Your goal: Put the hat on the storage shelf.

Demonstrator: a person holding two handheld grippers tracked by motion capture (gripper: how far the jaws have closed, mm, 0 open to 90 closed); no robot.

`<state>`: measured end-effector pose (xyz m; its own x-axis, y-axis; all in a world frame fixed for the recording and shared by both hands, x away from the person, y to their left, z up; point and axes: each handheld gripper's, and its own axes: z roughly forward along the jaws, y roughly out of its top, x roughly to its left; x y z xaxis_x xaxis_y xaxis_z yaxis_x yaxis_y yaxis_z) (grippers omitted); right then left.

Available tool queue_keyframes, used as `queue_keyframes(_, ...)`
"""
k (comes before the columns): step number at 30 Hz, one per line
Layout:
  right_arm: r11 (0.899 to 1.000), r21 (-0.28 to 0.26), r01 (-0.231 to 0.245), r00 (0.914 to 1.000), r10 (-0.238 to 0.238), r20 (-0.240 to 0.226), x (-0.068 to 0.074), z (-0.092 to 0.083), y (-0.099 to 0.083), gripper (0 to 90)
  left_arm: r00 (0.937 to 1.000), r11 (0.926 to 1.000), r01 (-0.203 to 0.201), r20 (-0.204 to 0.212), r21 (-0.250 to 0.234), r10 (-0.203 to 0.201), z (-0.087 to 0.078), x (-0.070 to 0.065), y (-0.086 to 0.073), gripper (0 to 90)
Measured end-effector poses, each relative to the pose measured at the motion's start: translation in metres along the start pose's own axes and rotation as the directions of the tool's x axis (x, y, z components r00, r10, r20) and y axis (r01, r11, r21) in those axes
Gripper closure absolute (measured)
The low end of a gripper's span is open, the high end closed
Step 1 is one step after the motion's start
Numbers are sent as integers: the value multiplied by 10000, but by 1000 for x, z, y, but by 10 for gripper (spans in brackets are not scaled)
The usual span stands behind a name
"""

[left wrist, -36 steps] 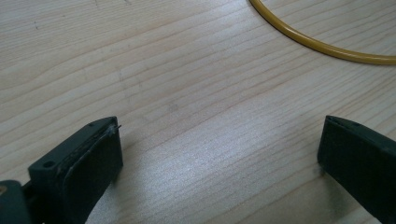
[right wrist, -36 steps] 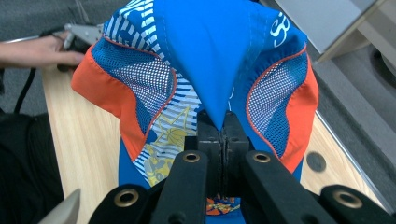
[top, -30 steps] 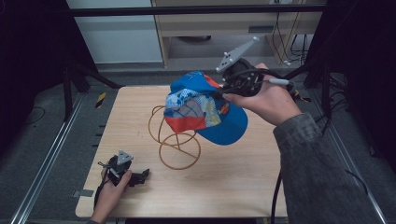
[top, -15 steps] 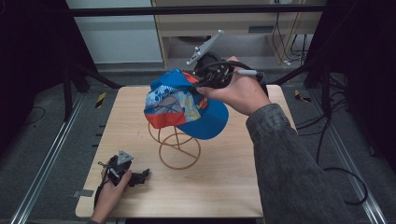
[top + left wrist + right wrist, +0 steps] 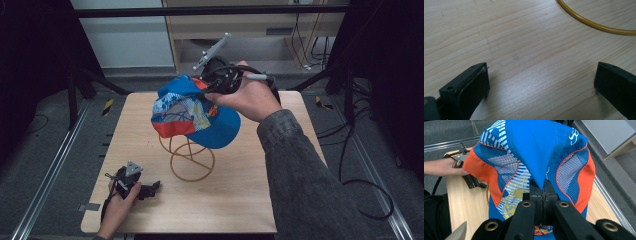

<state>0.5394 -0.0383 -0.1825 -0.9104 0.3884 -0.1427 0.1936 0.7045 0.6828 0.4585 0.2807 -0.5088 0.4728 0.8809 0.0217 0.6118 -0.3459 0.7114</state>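
- Holding the baseball cap (image 5: 192, 112) in the air above the wire hat stand (image 5: 189, 159), the right tongs (image 5: 216, 82) are clenched on a fold of its blue fabric; in the right gripper view the jaws meet on a thin pinch of cloth (image 5: 543, 192), with the crown hanging beyond them
- The cap sits just over the stand's top loops, its brim (image 5: 220, 132) drooping toward the person, and I cannot tell whether it touches the wire
- Risk, as I judge it: so narrow a pinch of soft cloth could slide out under the cap's own weight, dropping it onto the tabletop (image 5: 240, 195) beside the stand
- If the cap comes down off-centre, the crown may catch one loop and hang crooked or slip off
- The stand looks light and nothing steadies it, so a sideways drag from the cap could tip or shift it
- The left tongs (image 5: 150, 189) rest on the tabletop near its front left corner, released and wide apart on bare wood (image 5: 534, 62), with the stand's yellow base ring (image 5: 596, 23) ahead of them, too far off to brace it
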Motion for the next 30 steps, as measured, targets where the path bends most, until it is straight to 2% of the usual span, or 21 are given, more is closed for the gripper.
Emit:
queue_keyframes(24, 9996, 81, 287, 9992, -284, -265, 9, 18, 18, 896, 10000, 10000, -25, 6, 1, 25, 0, 0, 0, 0)
queue_keyframes(30, 9987, 281, 419, 9986, -410, -320, 13, 27, 23, 895, 10000, 10000, -19, 18, -2, 19, 0, 0, 0, 0)
